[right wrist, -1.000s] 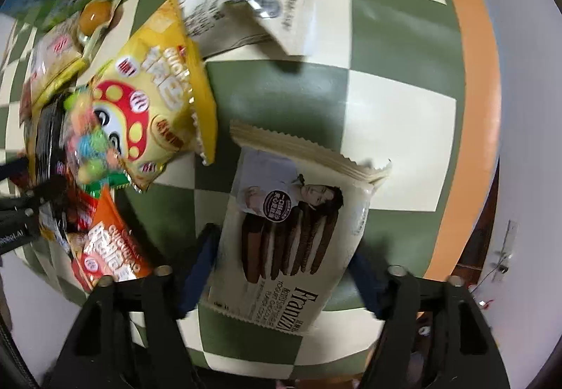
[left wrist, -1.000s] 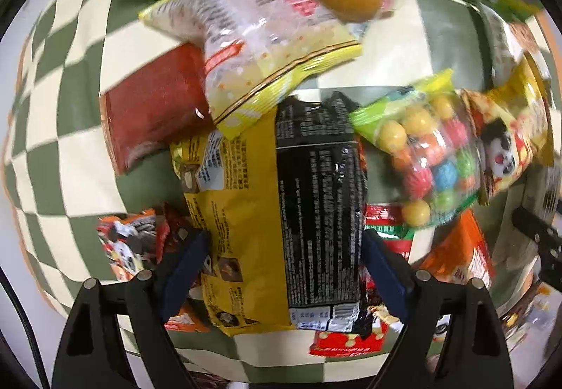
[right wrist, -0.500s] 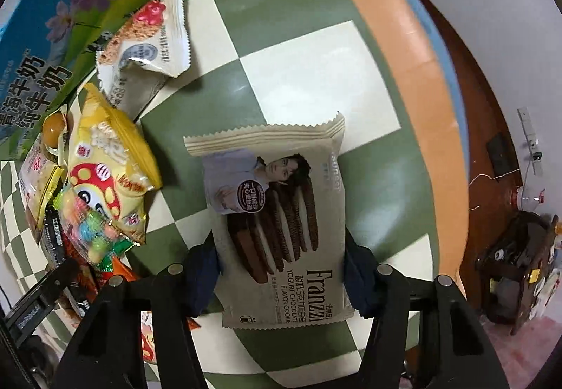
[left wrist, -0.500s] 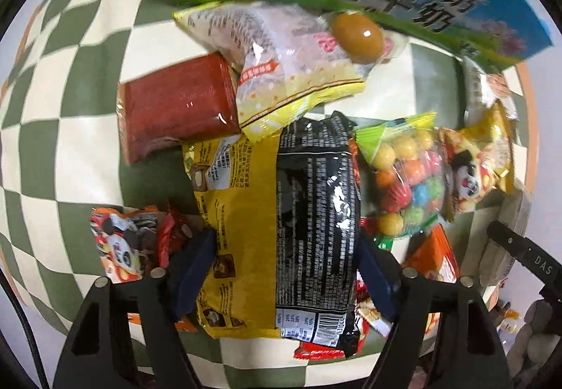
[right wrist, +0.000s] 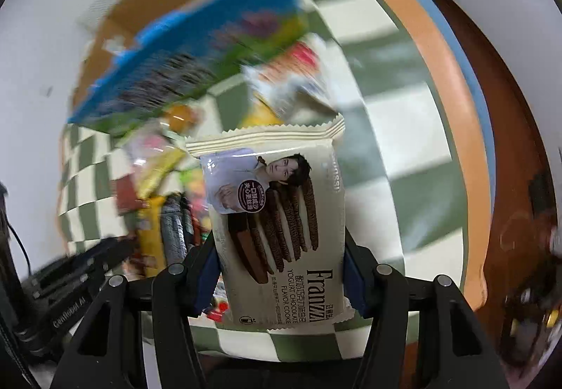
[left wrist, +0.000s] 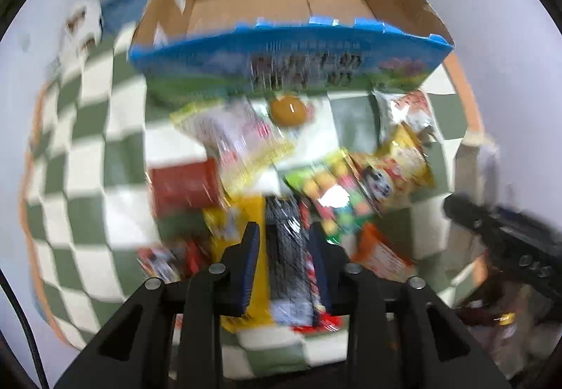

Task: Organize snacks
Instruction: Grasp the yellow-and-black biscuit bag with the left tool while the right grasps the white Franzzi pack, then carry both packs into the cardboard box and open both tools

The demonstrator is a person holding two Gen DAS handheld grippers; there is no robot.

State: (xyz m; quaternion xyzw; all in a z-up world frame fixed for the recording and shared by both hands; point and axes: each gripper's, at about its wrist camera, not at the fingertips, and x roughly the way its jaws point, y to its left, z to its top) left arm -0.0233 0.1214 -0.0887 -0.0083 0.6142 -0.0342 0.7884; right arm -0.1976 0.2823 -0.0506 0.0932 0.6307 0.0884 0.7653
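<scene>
On the desk [left wrist: 87, 178]: green and white checks, orange rim, snacks heaped in the middle
Room: pale wall behind; dark wood past the rim in the right view
Box [left wrist: 281, 6]: open cardboard, blue and green printed front, standing at the far side just behind the heap
Cookie pack [right wrist: 277, 224]: cream wrapper, a man's portrait, dark sandwich cookies, "Franzzi" lettering; held upright, lifted off the desk
Right tool [right wrist: 281, 269]: closed on the cookie pack's lower sides
Black-yellow bag [left wrist: 274, 248]: glossy, blurred, narrowed between the pads, above the heap
Left tool [left wrist: 283, 262]: pinching the black-yellow bag
Heap: red pack [left wrist: 186, 182], brown egg [left wrist: 288, 110], candy-ball bag [left wrist: 333, 192], all blurred
</scene>
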